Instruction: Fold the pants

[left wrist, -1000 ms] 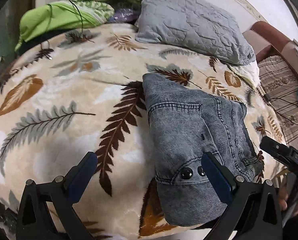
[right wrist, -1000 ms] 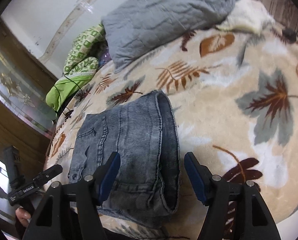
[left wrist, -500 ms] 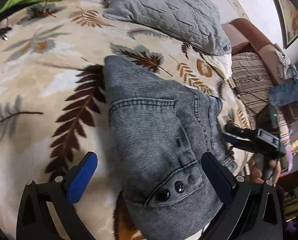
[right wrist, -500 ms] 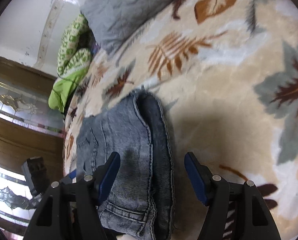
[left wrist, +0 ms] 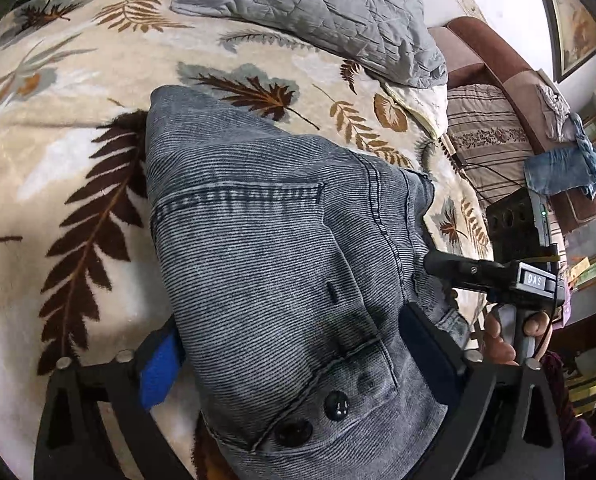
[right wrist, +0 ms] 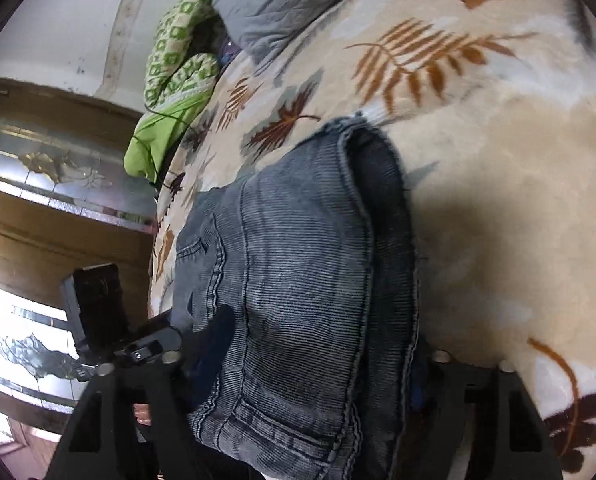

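The folded grey-blue corduroy pants [left wrist: 281, 264] lie on the leaf-patterned blanket [left wrist: 65, 168] near the bed's front edge. My left gripper [left wrist: 293, 364] is open, its fingers straddling the waistband end with the two dark buttons; the cloth bulges up between the blue pads. In the right wrist view the pants [right wrist: 298, 280] fill the gap of my right gripper [right wrist: 310, 368], which is open with its fingers on either side of the folded stack. The right gripper's body also shows in the left wrist view [left wrist: 494, 272].
A grey quilted pillow [left wrist: 318, 12] lies at the head of the bed. A green patterned bundle [right wrist: 177, 60] sits by the wall. A brown sofa with striped cushion and blue cloth [left wrist: 558, 168] stands to the right of the bed.
Both grippers have moved down and forward onto the folded pants, so the cloth now sits between each pair of fingers. The jaws stay apart.
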{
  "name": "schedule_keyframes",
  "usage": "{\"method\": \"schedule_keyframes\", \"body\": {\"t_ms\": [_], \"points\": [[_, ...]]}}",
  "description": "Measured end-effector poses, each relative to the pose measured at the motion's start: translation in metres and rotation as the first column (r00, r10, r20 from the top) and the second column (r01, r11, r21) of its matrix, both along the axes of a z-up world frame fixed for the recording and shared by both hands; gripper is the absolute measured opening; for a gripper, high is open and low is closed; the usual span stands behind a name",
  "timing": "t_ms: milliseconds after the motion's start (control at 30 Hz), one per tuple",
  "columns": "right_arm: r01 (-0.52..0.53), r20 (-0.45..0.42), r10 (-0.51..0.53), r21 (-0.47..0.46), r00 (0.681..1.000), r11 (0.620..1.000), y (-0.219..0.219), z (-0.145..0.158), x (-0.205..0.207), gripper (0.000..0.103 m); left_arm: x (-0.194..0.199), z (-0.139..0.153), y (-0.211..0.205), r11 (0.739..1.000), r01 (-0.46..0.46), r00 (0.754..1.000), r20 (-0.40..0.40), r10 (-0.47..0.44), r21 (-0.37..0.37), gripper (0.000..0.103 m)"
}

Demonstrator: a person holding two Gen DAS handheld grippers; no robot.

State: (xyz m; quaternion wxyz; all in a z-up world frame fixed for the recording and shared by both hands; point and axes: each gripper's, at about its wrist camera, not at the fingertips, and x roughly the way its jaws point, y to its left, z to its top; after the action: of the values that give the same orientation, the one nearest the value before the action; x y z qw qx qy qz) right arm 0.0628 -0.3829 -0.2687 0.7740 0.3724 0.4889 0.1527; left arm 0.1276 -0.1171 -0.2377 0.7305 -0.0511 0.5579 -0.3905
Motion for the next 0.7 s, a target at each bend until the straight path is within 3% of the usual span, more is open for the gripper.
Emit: {"method": "schedule_keyframes", "body": {"t_ms": [67, 233, 433, 533, 700], "points": [[-0.014, 0.003, 0.015, -0.042, 1.0, 0.999, 0.005, 0.001, 0.002, 0.049, 0.0, 0.001, -0.001, 1.0, -0.003, 1.0, 0.006, 0.003, -0.005, 0.092], [-0.022, 0.059, 0.028, -0.107, 0.998, 0.994, 0.017, 0.013, -0.003, 0.033, -0.004, 0.006, -0.001, 1.0, 0.01, 0.998, 0.057, -0.01, 0.001, 0.083], [-0.006, 0.156, 0.032, -0.162, 0.987, 0.987, 0.028, 0.037, -0.011, 0.026, -0.007, 0.02, 0.003, 1.0, -0.001, 0.994, 0.108, 0.002, -0.012, 0.065], [0.009, 0.218, 0.032, -0.184, 0.975, 0.983, 0.032, 0.054, -0.011, 0.026, -0.011, 0.037, 0.002, 1.0, -0.006, 0.985, 0.173, 0.008, -0.009, 0.048], [0.066, 0.302, -0.011, -0.171, 0.953, 0.983, 0.02, 0.084, 0.005, 0.025, 0.015, 0.074, -0.012, 1.0, -0.007, 0.966, 0.258, 0.005, 0.006, 0.047]]}}
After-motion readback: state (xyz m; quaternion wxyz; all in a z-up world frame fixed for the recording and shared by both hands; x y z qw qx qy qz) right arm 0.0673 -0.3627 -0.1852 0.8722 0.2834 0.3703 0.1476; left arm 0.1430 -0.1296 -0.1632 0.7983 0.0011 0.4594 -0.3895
